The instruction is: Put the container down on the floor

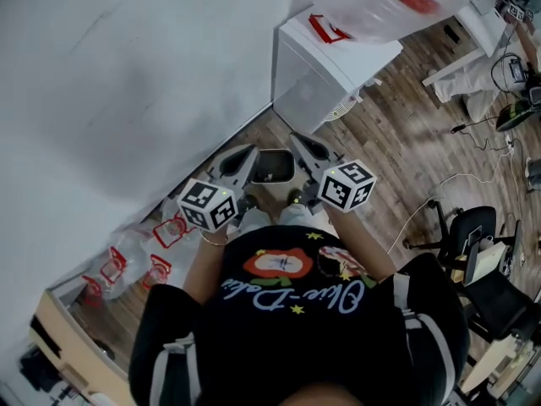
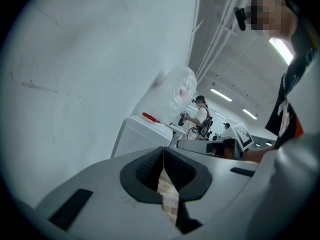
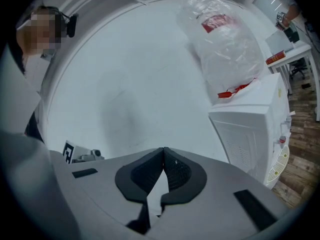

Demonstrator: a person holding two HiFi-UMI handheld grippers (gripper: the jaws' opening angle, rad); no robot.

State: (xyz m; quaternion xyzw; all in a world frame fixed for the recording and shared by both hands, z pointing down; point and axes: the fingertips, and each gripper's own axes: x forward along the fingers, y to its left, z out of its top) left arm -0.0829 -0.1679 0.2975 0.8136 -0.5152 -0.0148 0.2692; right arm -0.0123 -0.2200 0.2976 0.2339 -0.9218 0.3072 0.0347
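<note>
Container (image 1: 272,167) sits low by the white wall (image 1: 127,74), on the wood floor (image 1: 406,142) as far as head view shows, framed between the 2 gripper tips. Left gripper (image 1: 247,154) jaws fully together, nothing between pads. Right gripper (image 1: 298,140) same: pads meeting, empty. White cabinet (image 1: 325,66) just beyond, plastic bag (image 1: 372,2) on top.

A small, pale, rounded-rectangular container (image 1: 275,161) is seen upright with its top open. It is set on the wooden floor (image 1: 397,142), close beside the white wall (image 1: 127,74).
</note>
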